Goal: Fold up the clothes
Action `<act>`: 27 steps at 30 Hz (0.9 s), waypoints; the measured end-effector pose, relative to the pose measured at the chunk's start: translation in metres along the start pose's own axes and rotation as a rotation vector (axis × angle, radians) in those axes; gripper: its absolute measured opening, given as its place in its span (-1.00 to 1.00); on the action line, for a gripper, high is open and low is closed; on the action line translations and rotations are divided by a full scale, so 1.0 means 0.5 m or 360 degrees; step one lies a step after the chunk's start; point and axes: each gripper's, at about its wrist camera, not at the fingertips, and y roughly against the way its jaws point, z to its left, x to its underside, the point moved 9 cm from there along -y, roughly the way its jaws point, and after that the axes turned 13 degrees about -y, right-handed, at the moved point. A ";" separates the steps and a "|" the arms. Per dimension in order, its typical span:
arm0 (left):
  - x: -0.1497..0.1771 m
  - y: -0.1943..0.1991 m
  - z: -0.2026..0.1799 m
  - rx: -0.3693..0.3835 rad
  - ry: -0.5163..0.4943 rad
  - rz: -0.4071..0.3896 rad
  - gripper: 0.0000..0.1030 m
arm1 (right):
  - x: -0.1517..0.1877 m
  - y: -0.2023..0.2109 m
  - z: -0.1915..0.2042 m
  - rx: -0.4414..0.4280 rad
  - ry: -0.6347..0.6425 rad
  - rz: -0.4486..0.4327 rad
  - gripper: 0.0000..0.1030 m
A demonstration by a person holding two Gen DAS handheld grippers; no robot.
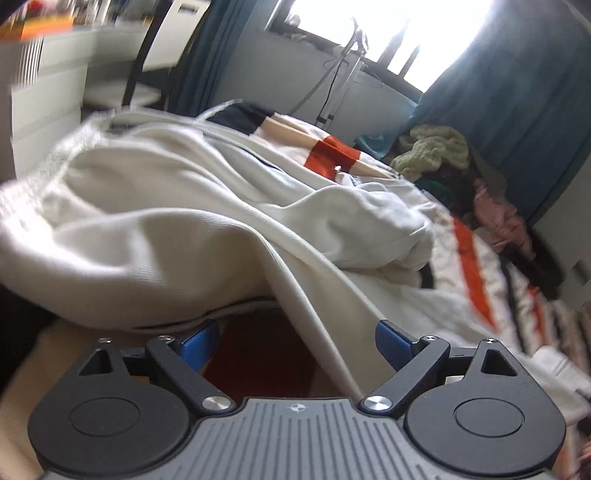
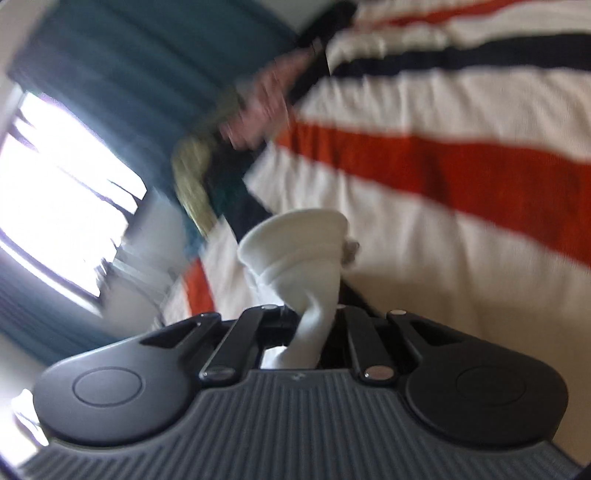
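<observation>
A cream white garment (image 1: 177, 221) lies crumpled on the striped bedspread (image 1: 469, 254) and drapes over the front of my left gripper (image 1: 295, 343). That gripper's blue fingers stand wide apart, with a fold of the garment running down between them. My right gripper (image 2: 314, 314) is shut on a bunched end of the white garment (image 2: 299, 251), which flares out above the fingers, over the bedspread (image 2: 443, 173). The right wrist view is blurred by motion.
A pile of other clothes (image 1: 461, 173), yellow-green, pink and dark, lies at the bed's far side by blue curtains (image 1: 517, 92). It shows blurred in the right wrist view (image 2: 236, 129). A bright window (image 1: 399, 33), a white wall and a chair (image 1: 147, 74) stand behind.
</observation>
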 end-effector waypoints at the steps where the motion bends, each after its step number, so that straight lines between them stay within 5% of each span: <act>1: -0.001 0.001 0.006 0.0055 0.0073 -0.0004 0.80 | -0.016 0.014 0.003 -0.0027 -0.0004 -0.0069 -0.83; 3: -0.001 0.003 0.019 0.0168 0.0218 0.0001 0.80 | -0.036 0.029 -0.007 0.0075 0.0080 -0.0190 -0.83; 5: 0.007 0.003 0.036 0.0228 0.0350 0.0033 0.80 | -0.037 0.021 -0.050 0.0277 0.0068 -0.0169 -0.83; 8: 0.017 0.008 0.081 0.0230 0.0556 0.0043 0.80 | -0.013 0.002 -0.155 0.0526 -0.0223 0.0025 -0.83; 11: 0.032 0.014 0.133 0.0166 0.0749 0.0059 0.80 | -0.008 0.015 -0.215 0.0442 -0.0606 0.0052 -0.82; 18: 0.063 0.022 0.222 0.0019 0.1044 0.0056 0.74 | -0.025 0.032 -0.180 0.0439 -0.0406 -0.0011 -0.83; 25: 0.057 0.029 0.293 -0.0144 0.1212 -0.0087 0.04 | -0.046 0.043 -0.181 0.0425 -0.0395 -0.0044 -0.85; 27: 0.053 0.033 0.306 -0.0193 0.1233 -0.0120 -0.55 | -0.047 0.044 -0.175 0.0419 -0.0377 -0.0047 -0.86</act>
